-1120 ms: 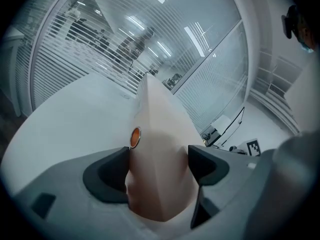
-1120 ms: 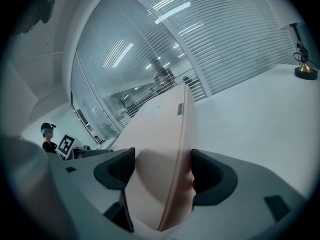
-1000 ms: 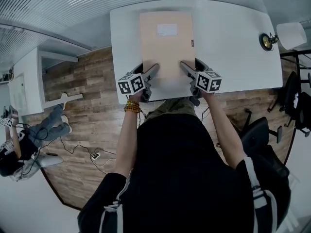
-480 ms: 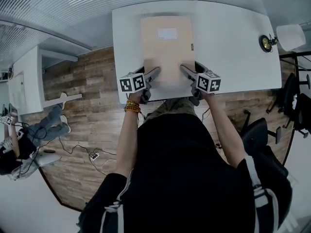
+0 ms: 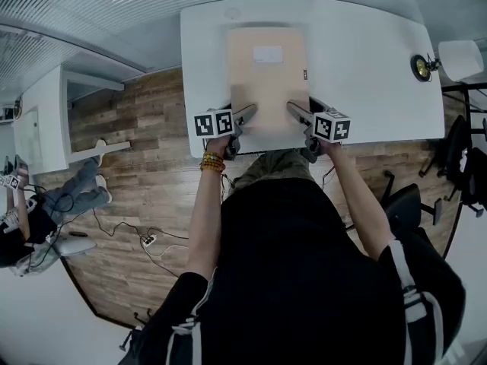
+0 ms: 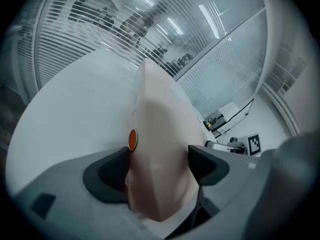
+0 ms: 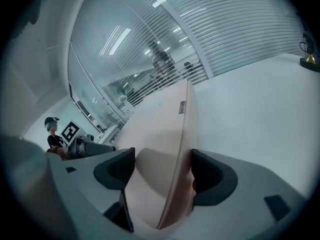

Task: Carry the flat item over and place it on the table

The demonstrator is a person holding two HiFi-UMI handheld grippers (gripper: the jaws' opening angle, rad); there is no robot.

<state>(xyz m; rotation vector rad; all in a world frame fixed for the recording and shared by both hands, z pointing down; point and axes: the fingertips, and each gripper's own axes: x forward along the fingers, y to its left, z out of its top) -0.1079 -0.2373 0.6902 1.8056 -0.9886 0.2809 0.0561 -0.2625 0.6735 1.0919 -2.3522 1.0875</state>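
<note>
A flat tan envelope (image 5: 268,74) with a white label lies lengthwise over the white table (image 5: 365,67), blurred in the head view. My left gripper (image 5: 249,112) grips its near left corner and my right gripper (image 5: 292,108) its near right corner, both shut on it. In the left gripper view the envelope (image 6: 160,134) bulges between the jaws of the left gripper (image 6: 157,166), an orange dot showing at its left edge. In the right gripper view its edge (image 7: 182,144) runs away between the jaws of the right gripper (image 7: 160,171). Whether its underside touches the table is hidden.
A white lamp (image 5: 456,55) with a brass base (image 5: 418,68) stands at the table's right end. A dark office chair (image 5: 403,204) is on the right. At left are a white desk (image 5: 38,128), a person on the floor (image 5: 30,219) and cables (image 5: 144,242).
Both grippers keep their hold on the envelope. It sits at nearly the same spot over the table; the whole head view has shifted slightly right and the envelope is now blurred.
</note>
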